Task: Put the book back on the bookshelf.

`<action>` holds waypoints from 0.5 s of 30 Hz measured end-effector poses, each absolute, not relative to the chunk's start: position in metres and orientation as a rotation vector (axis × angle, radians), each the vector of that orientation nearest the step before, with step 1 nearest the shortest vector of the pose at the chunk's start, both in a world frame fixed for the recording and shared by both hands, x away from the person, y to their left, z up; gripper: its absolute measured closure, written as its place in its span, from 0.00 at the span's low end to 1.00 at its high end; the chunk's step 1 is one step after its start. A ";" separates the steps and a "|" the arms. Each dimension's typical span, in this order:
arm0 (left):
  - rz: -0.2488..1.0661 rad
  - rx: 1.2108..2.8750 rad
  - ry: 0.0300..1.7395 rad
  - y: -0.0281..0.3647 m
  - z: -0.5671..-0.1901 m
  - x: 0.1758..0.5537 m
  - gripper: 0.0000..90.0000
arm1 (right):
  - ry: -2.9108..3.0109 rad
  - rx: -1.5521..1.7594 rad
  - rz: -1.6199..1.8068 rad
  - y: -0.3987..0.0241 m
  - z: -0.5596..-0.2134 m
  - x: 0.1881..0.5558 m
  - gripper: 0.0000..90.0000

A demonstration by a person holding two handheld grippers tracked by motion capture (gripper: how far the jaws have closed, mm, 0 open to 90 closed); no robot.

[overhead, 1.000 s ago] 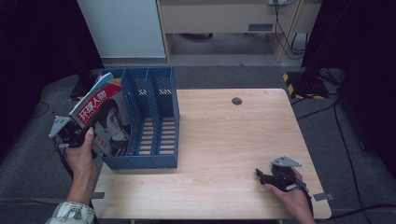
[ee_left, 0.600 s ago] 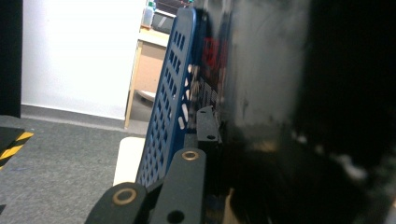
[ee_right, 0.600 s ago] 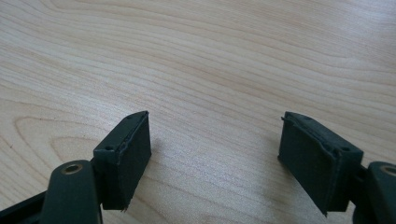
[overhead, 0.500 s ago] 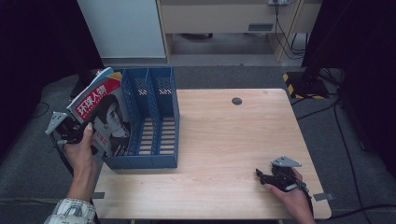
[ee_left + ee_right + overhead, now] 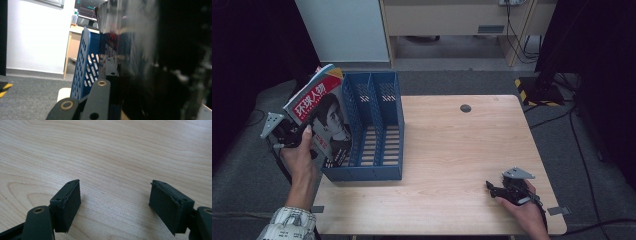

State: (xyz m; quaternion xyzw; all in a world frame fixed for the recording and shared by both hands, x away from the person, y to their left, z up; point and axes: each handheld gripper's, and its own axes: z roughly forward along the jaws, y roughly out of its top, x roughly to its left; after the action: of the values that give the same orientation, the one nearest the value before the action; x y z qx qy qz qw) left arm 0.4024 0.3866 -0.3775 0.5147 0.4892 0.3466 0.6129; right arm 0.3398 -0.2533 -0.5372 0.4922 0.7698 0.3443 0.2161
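Note:
A magazine with a red title band and a portrait cover is held tilted at the left side of the blue file rack, its lower edge by the rack's leftmost slot. My left gripper is shut on the magazine's left edge, off the table's left side. In the left gripper view the glossy magazine is pinched between the jaws of the left gripper, with the blue rack just beyond. My right gripper rests open near the table's front right corner. The right gripper has nothing but bare wood between its jaws.
The wooden table has a small black grommet near its far edge. A white cabinet stands behind the rack. A yellow-and-black striped base sits on the floor at the right.
My left hand has lifted the magazine a little higher beside the rack. The right gripper has stayed where it was.

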 end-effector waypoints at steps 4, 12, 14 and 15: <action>0.802 1.176 1.132 0.387 -0.383 0.404 0.96 | 2.133 1.364 0.954 -0.253 -0.537 0.340 0.28; 0.838 1.184 1.160 0.391 -0.386 0.401 0.96 | 2.131 1.363 0.955 -0.253 -0.537 0.340 0.28; 0.850 1.187 1.166 0.392 -0.387 0.401 0.96 | 2.131 1.363 0.955 -0.253 -0.537 0.340 0.28; 0.853 1.189 1.168 0.392 -0.387 0.401 0.96 | 2.131 1.363 0.955 -0.253 -0.537 0.340 0.28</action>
State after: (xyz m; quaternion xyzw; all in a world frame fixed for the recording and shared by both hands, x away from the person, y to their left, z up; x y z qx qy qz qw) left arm 0.4009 0.3921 -0.3871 0.5115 0.5025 0.3667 0.5928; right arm 0.3397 -0.2532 -0.5373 0.4922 0.7692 0.3448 0.2171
